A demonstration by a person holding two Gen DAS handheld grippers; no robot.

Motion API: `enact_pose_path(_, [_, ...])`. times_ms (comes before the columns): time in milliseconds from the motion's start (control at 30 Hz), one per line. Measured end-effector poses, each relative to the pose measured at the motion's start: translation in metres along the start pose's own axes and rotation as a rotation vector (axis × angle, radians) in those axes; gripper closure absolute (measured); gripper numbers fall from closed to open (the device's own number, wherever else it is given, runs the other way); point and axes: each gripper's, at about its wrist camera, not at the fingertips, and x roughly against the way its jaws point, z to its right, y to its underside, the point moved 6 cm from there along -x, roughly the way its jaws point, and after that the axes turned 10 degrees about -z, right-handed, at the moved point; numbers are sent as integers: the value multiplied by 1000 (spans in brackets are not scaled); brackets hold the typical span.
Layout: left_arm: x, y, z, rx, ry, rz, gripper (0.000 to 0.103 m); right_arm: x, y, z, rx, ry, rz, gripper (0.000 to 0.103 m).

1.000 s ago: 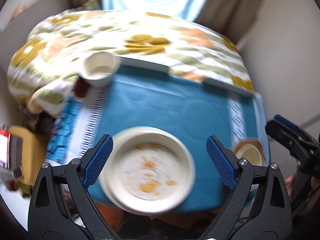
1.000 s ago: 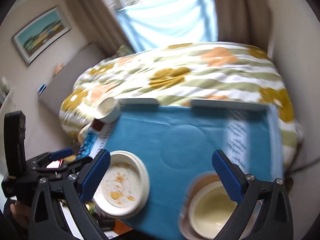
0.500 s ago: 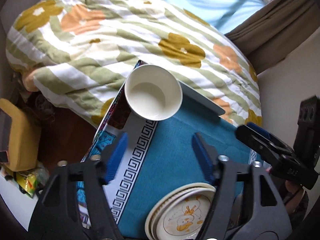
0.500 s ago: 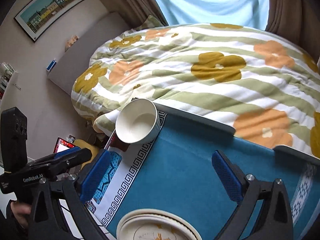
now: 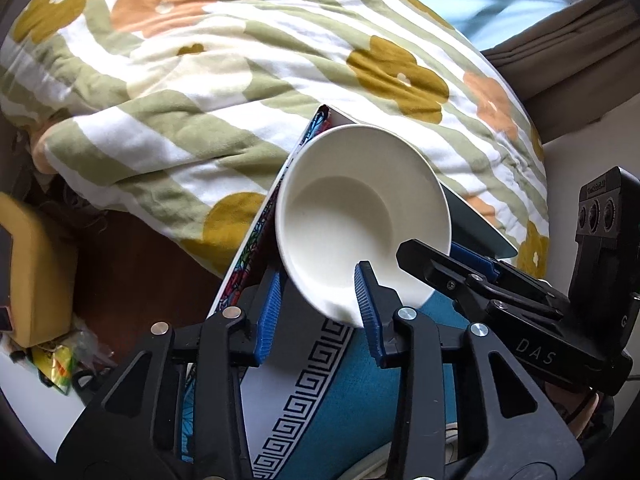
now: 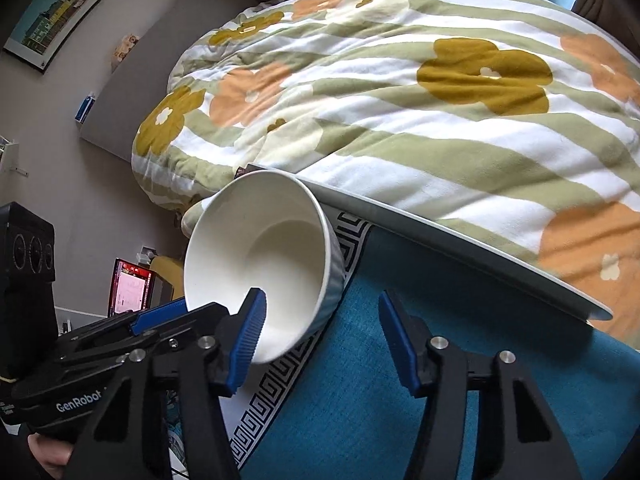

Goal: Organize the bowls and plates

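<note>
A white ribbed bowl (image 5: 360, 220) stands at the far left corner of the blue-clothed table (image 5: 344, 396); it also shows in the right wrist view (image 6: 272, 264). My left gripper (image 5: 316, 312) has one finger inside the bowl and one outside, astride the near rim, narrowed but with a gap. My right gripper (image 6: 320, 332) is open, with its left finger at the bowl's near rim and its right finger over the blue cloth. A plate rim (image 5: 452, 436) peeks out at the bottom of the left wrist view.
A bed with a flowered green-striped quilt (image 5: 240, 80) lies right behind the table. A yellow object (image 5: 36, 276) and clutter lie on the floor at left. A screen (image 6: 132, 292) glows at lower left in the right wrist view.
Both grippers moved from the plates at the table's near side to the white bowl at the far left corner. The left gripper's jaws have narrowed around the bowl's rim.
</note>
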Motion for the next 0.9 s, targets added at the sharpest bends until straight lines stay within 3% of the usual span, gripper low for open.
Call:
enact_pose_path(100, [-5,-5,-4,-1,-18,14,75,-6,-3,-1,3,-7,-10,71])
enact_pose_path(200, [-10,-9,-7,-6,-41,30,87,-11,-5,1,8,1,-13,76])
enact_pose_path(267, [-12,-10,-11,-8,-41,37,87,-13,-6,2,6,-23,-5,80])
enact_pose_path(667, [-8,-7,-1,-58,-88,41,87,-10,-2,0,32,17,7,80])
enact_pose_path(900, [17,4,29,-133,-114,91,87,20,13,2,21,26,62,80])
